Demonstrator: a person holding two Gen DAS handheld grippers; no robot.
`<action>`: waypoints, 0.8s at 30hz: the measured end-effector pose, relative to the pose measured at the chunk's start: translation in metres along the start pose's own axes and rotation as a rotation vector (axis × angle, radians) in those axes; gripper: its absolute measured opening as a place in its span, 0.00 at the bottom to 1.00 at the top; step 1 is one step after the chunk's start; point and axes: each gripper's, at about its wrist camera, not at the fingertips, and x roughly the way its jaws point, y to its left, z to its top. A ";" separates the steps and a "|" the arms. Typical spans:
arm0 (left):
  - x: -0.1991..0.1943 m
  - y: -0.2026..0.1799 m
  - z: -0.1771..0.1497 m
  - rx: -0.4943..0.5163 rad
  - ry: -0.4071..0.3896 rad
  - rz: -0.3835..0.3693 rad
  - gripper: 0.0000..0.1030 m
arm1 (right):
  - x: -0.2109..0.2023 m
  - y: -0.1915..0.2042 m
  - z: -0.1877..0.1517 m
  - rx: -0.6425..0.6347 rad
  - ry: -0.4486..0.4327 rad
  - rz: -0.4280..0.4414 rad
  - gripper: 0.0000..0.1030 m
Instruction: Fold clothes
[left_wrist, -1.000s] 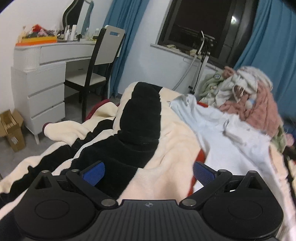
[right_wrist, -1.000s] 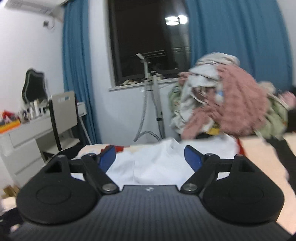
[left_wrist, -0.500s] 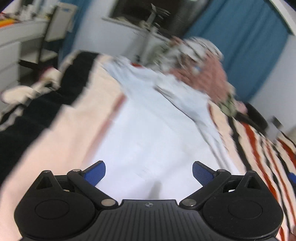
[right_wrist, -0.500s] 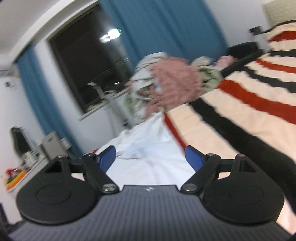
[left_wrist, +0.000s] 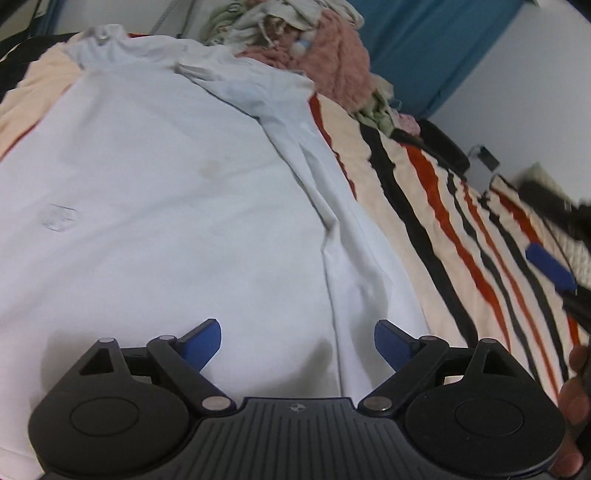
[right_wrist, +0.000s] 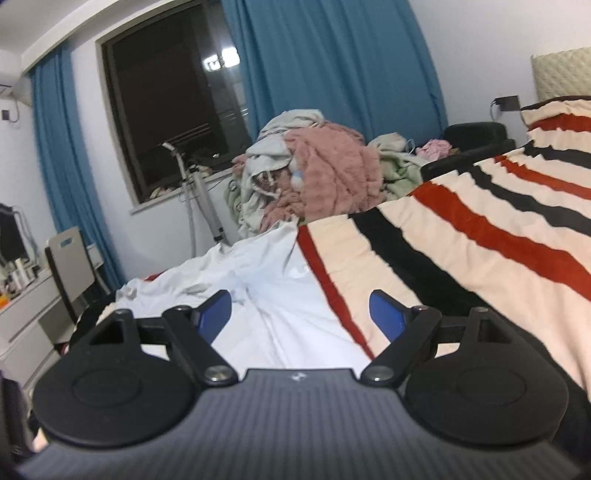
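A pale, almost white garment (left_wrist: 166, 206) lies spread flat on the striped blanket (left_wrist: 436, 206), one sleeve folded along its right side. My left gripper (left_wrist: 297, 343) points down over the garment's near right part. Its jaws are closing, the cloth lies under the gap, and the pads do not press on it. My right gripper (right_wrist: 299, 314) is open and low over the garment's right edge (right_wrist: 288, 288), where it meets the blanket (right_wrist: 480, 236). Nothing is between its fingers. One of its blue pads (left_wrist: 550, 269) shows at the right in the left wrist view.
A heap of unfolded clothes (right_wrist: 325, 177), topped by a pink fleece (left_wrist: 340, 62), sits at the far end of the bed. A chair (right_wrist: 70, 266) and white dresser stand at the left by the window. A hand (left_wrist: 572, 406) shows at the lower right edge.
The left gripper swung right and tipped down, from the black-and-cream blanket onto the pale garment, and its jaws narrowed a little. The right gripper swung right towards the striped blanket, then held.
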 end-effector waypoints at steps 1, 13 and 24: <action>0.003 -0.004 -0.003 0.019 0.004 -0.003 0.90 | 0.001 0.000 0.001 0.005 0.005 0.002 0.81; 0.025 -0.015 -0.015 0.022 0.048 -0.169 0.88 | -0.005 -0.043 0.005 0.251 -0.014 -0.054 0.81; 0.036 -0.021 -0.034 0.053 0.053 -0.228 0.49 | 0.007 -0.055 0.000 0.340 0.044 -0.054 0.82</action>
